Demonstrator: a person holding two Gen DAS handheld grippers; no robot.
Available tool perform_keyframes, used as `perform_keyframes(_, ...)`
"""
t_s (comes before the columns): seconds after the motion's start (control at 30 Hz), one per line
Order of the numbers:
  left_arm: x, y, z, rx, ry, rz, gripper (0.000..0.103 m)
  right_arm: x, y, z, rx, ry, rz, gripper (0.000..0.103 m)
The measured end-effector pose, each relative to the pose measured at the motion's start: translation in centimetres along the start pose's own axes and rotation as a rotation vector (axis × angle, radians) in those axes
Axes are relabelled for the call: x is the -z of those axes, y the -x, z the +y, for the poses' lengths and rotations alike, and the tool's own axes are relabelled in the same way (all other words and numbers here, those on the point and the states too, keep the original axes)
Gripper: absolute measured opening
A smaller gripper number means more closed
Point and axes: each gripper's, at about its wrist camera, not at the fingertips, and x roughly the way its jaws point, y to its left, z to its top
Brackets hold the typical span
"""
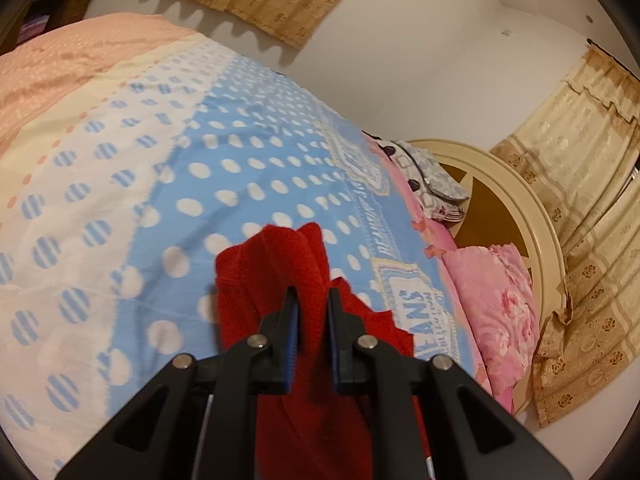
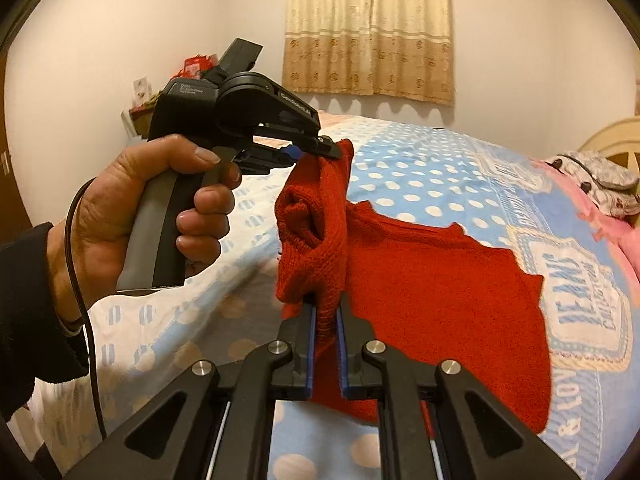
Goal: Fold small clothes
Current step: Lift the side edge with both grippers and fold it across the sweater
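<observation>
A red knitted garment (image 2: 420, 288) lies partly on the blue polka-dot bedspread (image 2: 432, 176), with its left edge lifted. My right gripper (image 2: 326, 304) is shut on the lower part of the lifted edge. My left gripper (image 2: 332, 151), held in a hand at the left of the right wrist view, is shut on the upper corner of the same edge. In the left wrist view, the left gripper (image 1: 312, 294) pinches a red fold (image 1: 308, 264) between its blue pads, and the rest of the garment hangs below it.
The bedspread (image 1: 160, 184) covers the bed. Pink pillows (image 1: 496, 304) and a grey patterned cloth (image 1: 432, 176) lie by the cream headboard (image 1: 532, 208). Curtains (image 2: 368, 28) hang on the far wall. A cable (image 2: 90, 320) runs from the left hand.
</observation>
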Motion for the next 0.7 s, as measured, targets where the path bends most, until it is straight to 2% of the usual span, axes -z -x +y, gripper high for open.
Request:
perform_keyframes(0.33,0.5,-2.8,-4.6,0.030,-0.048,0.016,0.013,0.7,2.4,-4.1,0.020,-0.070,-0.023,0.006)
perform_keyframes(0.7,2.5,-7.8,-9.8,0.057,-0.149,0.100,0.013,3.0,4.7,-9.1,0.046,-0.167,-0.014,0.006)
